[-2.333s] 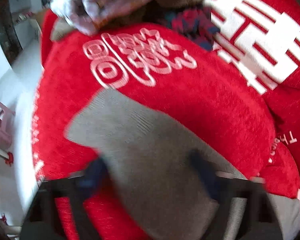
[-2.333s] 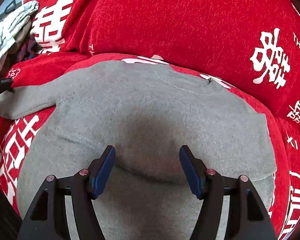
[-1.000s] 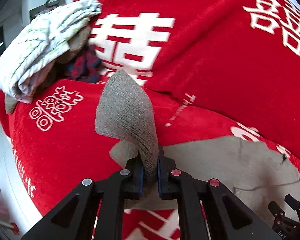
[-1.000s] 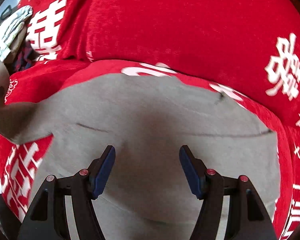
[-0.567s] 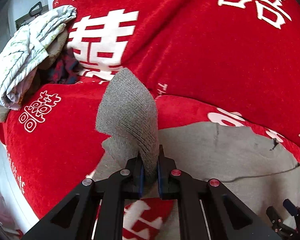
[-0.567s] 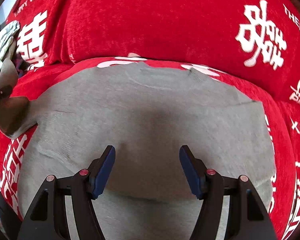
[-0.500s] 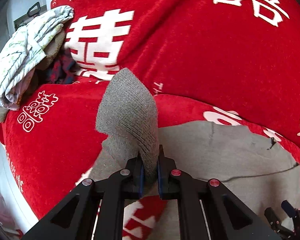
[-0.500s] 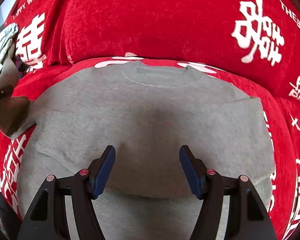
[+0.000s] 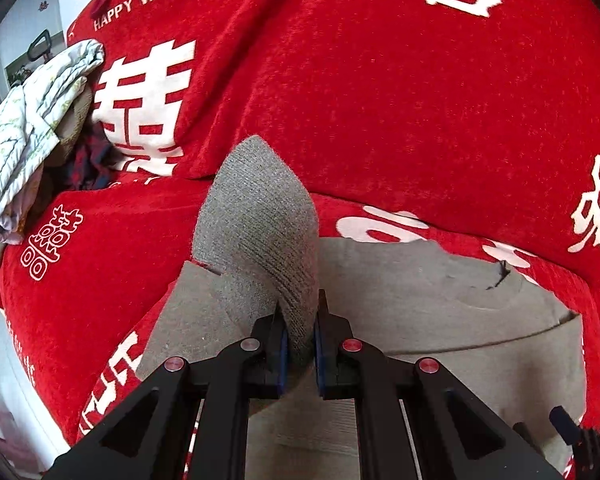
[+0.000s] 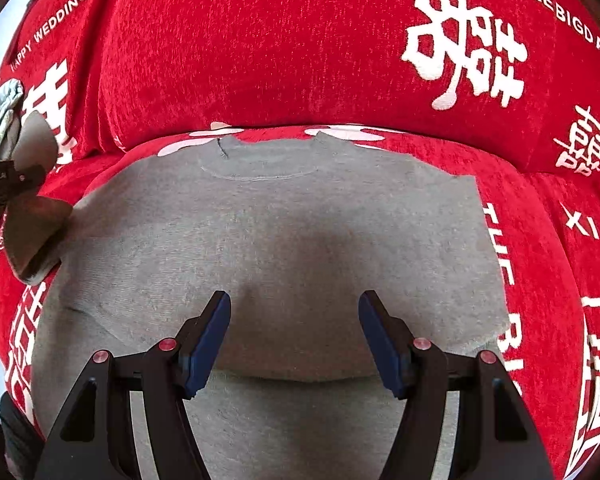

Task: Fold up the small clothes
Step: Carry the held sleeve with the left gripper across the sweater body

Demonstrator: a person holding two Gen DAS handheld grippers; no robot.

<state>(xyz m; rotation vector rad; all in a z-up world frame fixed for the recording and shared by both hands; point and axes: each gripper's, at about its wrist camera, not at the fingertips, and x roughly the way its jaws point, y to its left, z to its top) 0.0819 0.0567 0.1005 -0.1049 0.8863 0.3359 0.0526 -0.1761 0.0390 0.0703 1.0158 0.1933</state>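
1. Largest, the red sofa cover (image 10: 284, 52): plush red cloth with white wedding lettering, filling both views. It spreads over a seat and a backrest, and everything else lies on it.

2. Next, the grey sweater (image 10: 284, 232): spread flat on the seat, centre and lower half of the right wrist view, neckline toward the backrest. The body lies smooth. On the right of the frame its edge runs straight, with no sleeve showing; whether one is tucked beneath cannot be told.

3. Grey sleeve (image 9: 260, 224): lifted off the seat at centre of the left wrist view, its cuff end standing up like a peak, over the sweater's edge.

4. Pile of other clothes (image 9: 28, 132): upper left of the left wrist view, a pale printed piece over darker ones, heaped in the sofa corner. No basket, box or other container shows in either view.

5. Left claw (image 9: 300, 344): narrow, pinched on the grey sleeve; also glimpsed at left edge of the right wrist view.

6. Right claw (image 10: 294, 332): wide, holding nothing, above the sweater's lower middle; contact cannot be told.

7. Progress, as a judgement: early. The sweater is laid out; the sleeve fold is under way. Laying the sleeve across the body and folding the body remain.
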